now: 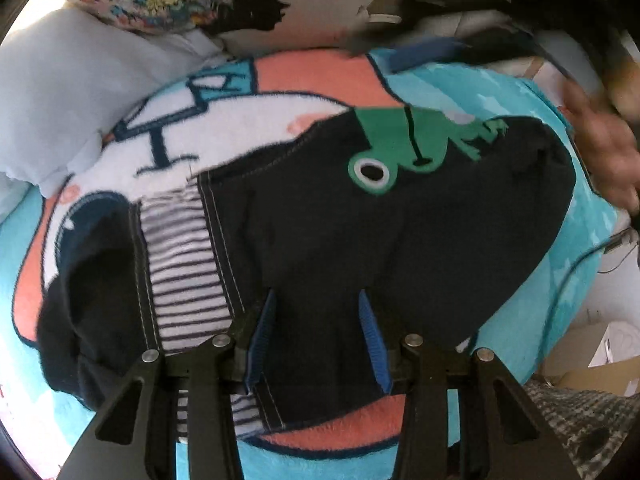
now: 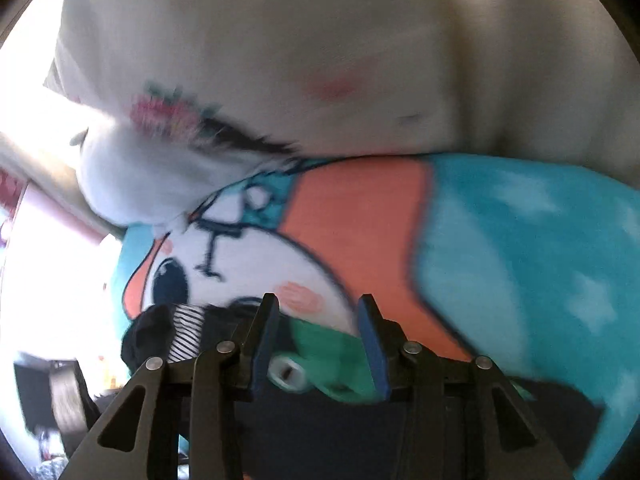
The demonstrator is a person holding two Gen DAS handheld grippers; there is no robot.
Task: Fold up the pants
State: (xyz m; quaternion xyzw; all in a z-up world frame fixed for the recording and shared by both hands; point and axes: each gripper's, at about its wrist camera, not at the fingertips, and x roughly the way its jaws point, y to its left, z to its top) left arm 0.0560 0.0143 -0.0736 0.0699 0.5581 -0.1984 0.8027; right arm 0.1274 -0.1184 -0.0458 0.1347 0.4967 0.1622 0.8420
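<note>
Both of our grippers stand with jaws apart and nothing clamped: the left gripper [image 1: 316, 340] hovers over the dark pants [image 1: 360, 232], folded on the cartoon blanket [image 1: 320, 76], and the right gripper [image 2: 318, 344] sits above their green frog patch [image 2: 332, 360]. We risk dragging the fold open if a blue pad snags the loose striped waistband [image 1: 180, 272].
</note>
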